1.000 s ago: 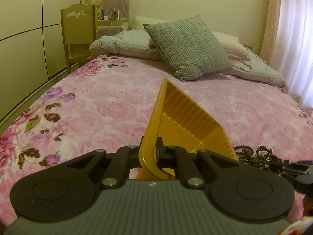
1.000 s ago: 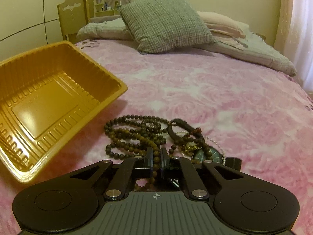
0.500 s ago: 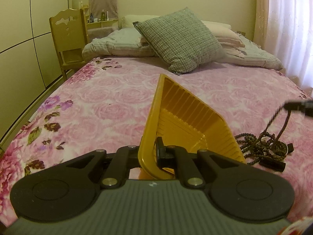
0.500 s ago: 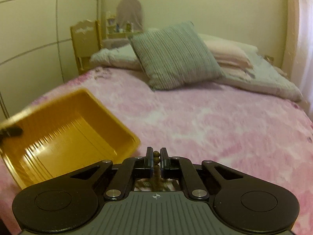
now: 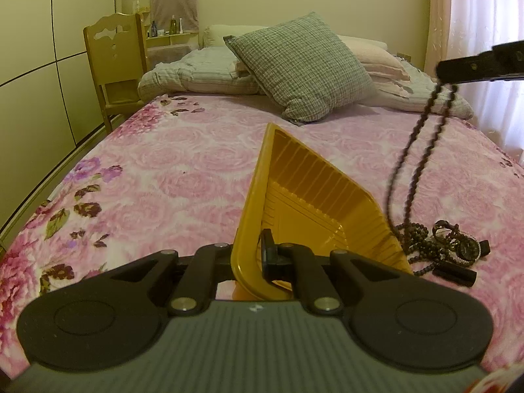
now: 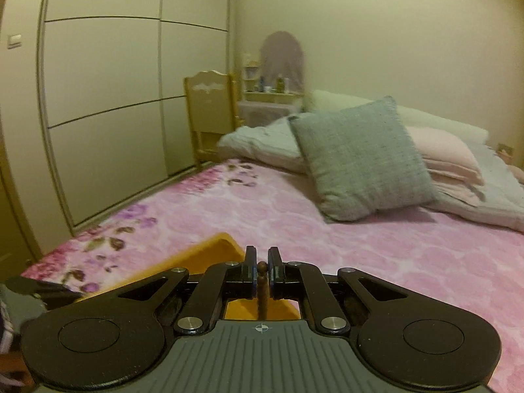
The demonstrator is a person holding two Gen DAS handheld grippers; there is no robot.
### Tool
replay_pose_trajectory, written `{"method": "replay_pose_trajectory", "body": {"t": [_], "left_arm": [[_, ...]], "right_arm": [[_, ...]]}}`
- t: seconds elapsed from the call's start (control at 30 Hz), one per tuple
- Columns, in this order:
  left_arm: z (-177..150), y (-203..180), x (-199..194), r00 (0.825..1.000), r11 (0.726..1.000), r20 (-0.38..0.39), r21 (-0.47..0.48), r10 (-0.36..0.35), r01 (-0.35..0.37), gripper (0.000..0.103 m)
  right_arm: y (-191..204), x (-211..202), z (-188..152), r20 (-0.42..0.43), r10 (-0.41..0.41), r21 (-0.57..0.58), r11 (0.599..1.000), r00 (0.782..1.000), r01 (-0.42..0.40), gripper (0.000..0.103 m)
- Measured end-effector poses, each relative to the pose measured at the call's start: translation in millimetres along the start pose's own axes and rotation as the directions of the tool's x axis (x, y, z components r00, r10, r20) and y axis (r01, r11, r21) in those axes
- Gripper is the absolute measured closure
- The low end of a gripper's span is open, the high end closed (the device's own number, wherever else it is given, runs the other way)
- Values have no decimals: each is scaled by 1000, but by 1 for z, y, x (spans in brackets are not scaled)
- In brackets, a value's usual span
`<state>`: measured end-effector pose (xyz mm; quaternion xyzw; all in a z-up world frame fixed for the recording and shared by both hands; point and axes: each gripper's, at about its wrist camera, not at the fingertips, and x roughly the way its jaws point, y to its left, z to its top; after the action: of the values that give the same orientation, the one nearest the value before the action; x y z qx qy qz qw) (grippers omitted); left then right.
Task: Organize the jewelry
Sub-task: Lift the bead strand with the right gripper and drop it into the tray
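2 dark bead strands (image 5: 413,163) hang | R claw (image 6: 262,267) pinching | yellow tray (image 5: 304,196) tilted

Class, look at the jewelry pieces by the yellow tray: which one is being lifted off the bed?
The dark beaded necklace: it hangs from the right claw, which is shut on it, while the wristwatch and other pieces lie on the pink bedspread.

Yellow ribbed plastic tray (image 5: 314,209), tilted steeply on one edge over the pink bedspread, near rim clamped. Dark wooden bead necklace (image 5: 416,163) hangs in long strands, lower end trailing into a small heap of jewelry (image 5: 448,249) beside the tray: more beads, apparently a watch.
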<state>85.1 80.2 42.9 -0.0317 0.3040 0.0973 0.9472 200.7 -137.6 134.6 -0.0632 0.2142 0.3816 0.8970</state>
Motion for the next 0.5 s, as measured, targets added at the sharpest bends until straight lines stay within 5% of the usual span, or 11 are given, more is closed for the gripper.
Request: {"method": "replay_pose_trajectory", "body": {"t": [0.2, 0.5], "left_arm": [[-1, 0, -1, 1000, 1000, 2, -6, -4, 4, 96], [-3, 4, 0, 1000, 1000, 1, -21, -10, 10, 96]], "right_arm": [[19, 25, -9, -46, 59, 2, 998, 997, -59, 97], [32, 14, 18, 24, 96, -15, 995, 995, -96, 97]]}}
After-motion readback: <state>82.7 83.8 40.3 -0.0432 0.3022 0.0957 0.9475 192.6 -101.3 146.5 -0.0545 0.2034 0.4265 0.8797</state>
